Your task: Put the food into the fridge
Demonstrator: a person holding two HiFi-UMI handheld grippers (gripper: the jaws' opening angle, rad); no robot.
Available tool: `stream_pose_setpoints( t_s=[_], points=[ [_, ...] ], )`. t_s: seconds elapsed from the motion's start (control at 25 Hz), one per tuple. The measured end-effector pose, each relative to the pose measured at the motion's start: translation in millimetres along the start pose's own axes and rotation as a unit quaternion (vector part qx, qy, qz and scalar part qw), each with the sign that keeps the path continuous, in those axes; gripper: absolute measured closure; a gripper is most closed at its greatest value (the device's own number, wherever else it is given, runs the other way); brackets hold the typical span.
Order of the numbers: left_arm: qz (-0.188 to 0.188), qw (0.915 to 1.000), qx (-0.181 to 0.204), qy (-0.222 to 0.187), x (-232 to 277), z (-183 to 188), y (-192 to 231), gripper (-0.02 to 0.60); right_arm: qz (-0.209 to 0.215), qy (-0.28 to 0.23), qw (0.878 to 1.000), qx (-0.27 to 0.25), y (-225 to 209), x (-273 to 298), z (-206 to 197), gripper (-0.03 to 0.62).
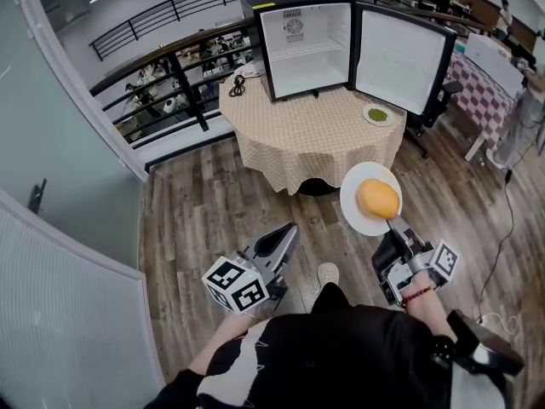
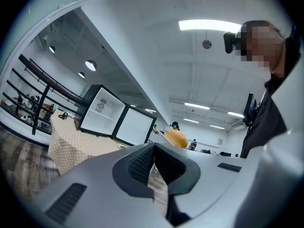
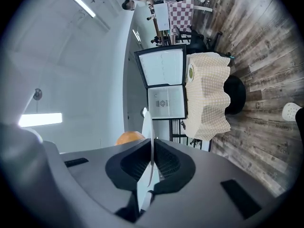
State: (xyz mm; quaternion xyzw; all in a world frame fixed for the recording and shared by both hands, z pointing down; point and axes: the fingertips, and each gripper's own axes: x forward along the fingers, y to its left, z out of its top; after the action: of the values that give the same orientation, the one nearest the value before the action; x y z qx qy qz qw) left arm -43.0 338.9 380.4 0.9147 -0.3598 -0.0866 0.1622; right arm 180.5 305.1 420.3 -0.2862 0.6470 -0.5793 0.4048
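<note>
A black mini fridge (image 1: 306,45) stands on the round table (image 1: 315,139) with its door (image 1: 400,58) swung open to the right; the white inside shows one shelf. My right gripper (image 1: 394,225) is shut on the rim of a white plate (image 1: 358,211) that carries a round orange piece of food (image 1: 377,198), held over the floor in front of the table. In the right gripper view the plate's edge (image 3: 151,144) runs between the jaws, with the orange food (image 3: 129,137) behind. My left gripper (image 1: 288,233) is shut and empty, low at the left.
A small plate of green food (image 1: 377,115) sits on the table beside the fridge door. A black cable (image 1: 238,83) lies at the table's back left. A black railing (image 1: 170,83) runs behind; a checkered table (image 1: 481,92) stands at right.
</note>
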Motion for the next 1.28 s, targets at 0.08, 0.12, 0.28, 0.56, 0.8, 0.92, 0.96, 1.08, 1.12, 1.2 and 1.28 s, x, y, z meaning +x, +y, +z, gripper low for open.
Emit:
stream_pose_setpoints(
  t_s=[0.08, 0.12, 0.28, 0.56, 0.8, 0.92, 0.96, 1.08, 1.12, 1.2, 1.28],
  points=[
    [0.004, 1.0000, -0.002, -0.004, 9, 6, 12, 0.569, 0.002, 0.004, 1.000, 0.000, -1, 15, 6, 0.571],
    [0.007, 1.0000, -0.002, -0.006, 14, 11, 18, 0.569, 0.003, 0.005, 1.000, 0.001, -2, 22, 10, 0.571],
    [0.010, 0.9998, 0.008, -0.016, 39, 29, 44, 0.569, 0.001, 0.006, 1.000, -0.002, -8, 57, 31, 0.571],
    [0.012, 0.9991, 0.026, -0.031, 94, 69, 86, 0.569, 0.015, 0.013, 1.000, -0.012, 1, 128, 77, 0.571],
    [0.015, 0.9988, 0.027, -0.039, 145, 85, 120, 0.569, 0.020, 0.023, 0.999, -0.017, 1, 180, 117, 0.571],
    [0.014, 0.9986, 0.024, -0.045, 171, 92, 134, 0.569, 0.021, 0.025, 0.999, -0.021, -1, 199, 136, 0.571],
    [0.011, 0.9986, 0.024, -0.046, 179, 93, 138, 0.569, 0.021, 0.025, 0.999, -0.022, -3, 205, 142, 0.571],
    [0.001, 0.9985, 0.031, -0.046, 204, 98, 147, 0.569, 0.018, 0.026, 0.999, -0.026, -8, 222, 162, 0.571],
    [0.000, 0.9984, 0.033, -0.046, 211, 100, 150, 0.569, 0.017, 0.027, 0.999, -0.026, -10, 228, 168, 0.571],
    [0.002, 0.9982, 0.035, -0.048, 223, 103, 159, 0.569, 0.015, 0.031, 0.999, -0.026, -14, 242, 177, 0.571],
    [0.005, 0.9981, 0.038, -0.048, 231, 104, 168, 0.569, 0.015, 0.036, 0.999, -0.028, -18, 254, 185, 0.571]
  ],
)
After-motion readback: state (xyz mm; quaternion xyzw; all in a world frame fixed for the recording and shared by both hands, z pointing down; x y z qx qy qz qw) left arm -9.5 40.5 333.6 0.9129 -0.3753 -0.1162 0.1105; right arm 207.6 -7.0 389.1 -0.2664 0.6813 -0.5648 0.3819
